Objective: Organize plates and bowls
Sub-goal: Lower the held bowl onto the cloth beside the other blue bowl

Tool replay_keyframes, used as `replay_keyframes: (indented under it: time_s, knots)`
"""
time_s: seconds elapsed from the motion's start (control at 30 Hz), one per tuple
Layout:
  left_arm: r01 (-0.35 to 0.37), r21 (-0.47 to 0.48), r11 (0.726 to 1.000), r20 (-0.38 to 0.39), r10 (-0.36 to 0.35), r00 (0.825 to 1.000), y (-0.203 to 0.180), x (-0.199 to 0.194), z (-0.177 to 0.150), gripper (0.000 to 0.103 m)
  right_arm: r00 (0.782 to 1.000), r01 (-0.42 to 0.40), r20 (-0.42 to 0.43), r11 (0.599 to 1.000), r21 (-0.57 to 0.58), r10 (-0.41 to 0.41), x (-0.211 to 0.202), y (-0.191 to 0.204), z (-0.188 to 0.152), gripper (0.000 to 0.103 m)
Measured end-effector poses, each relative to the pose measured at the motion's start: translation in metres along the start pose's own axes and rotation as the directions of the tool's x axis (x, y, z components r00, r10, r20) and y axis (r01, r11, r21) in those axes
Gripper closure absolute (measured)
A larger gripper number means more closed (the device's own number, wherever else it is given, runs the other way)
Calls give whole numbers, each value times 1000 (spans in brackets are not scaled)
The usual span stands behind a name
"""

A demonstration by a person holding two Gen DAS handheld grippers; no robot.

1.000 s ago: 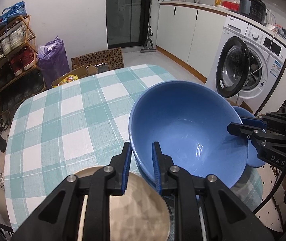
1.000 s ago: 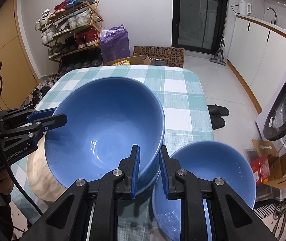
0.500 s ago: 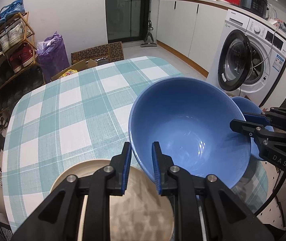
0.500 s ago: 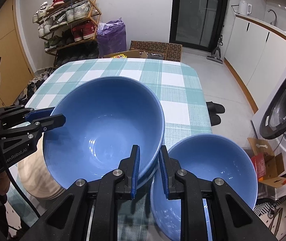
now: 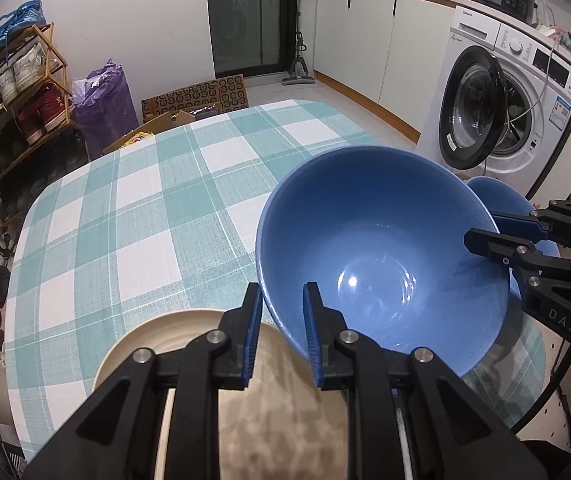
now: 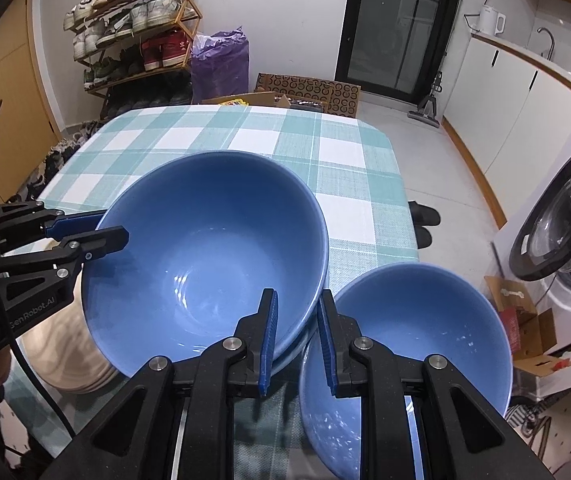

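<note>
A large blue bowl (image 5: 381, 256) (image 6: 205, 256) is held above the checked table by both grippers. My left gripper (image 5: 281, 336) is shut on its near rim; it shows in the right wrist view (image 6: 97, 232) at the bowl's left rim. My right gripper (image 6: 295, 332) is shut on the opposite rim; it shows in the left wrist view (image 5: 489, 228). A smaller blue bowl (image 6: 409, 356) (image 5: 501, 200) sits at the table's right edge. A beige plate (image 5: 189, 360) (image 6: 69, 356) lies under the left gripper.
The teal and white checked table (image 5: 133, 216) (image 6: 341, 152) stretches ahead. A washing machine (image 5: 501, 112) with its door open stands right of the table. A shoe rack (image 5: 9, 92) and a purple bag (image 5: 101, 100) stand by the far wall.
Both grippers have lifted the large blue bowl and drawn it back. More of the beige plate and the small bowl shows now.
</note>
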State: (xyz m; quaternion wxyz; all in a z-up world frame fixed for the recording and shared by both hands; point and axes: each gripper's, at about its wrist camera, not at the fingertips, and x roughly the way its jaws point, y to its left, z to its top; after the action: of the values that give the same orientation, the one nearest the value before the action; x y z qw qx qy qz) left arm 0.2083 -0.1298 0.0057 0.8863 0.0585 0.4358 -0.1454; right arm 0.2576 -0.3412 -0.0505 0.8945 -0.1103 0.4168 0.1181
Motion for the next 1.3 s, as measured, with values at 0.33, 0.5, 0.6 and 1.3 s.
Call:
replay_keyframes:
  time_s: [0.33,0.5,0.6,1.3]
  knots:
    - [-7,12,1000,-11,7,1000,-3,5,-3,84,1000,20,-4,1000,-13,-20,4,1,-4,84]
    - [-2,14,1000,-16,2,1000,-3,7,-4,84,999,32,-7,999,-21,-33,6,3,-5,84]
    - [1,16,1000,-20,-1,1000,-4,8,-4,84,999,34,-11,999,-22,-34,8,2,-5,84]
    - [53,-26,998,-16,-53,998,5,4,-6,64,1000,15,0,1000,-18,-15,4,-6,-9,63]
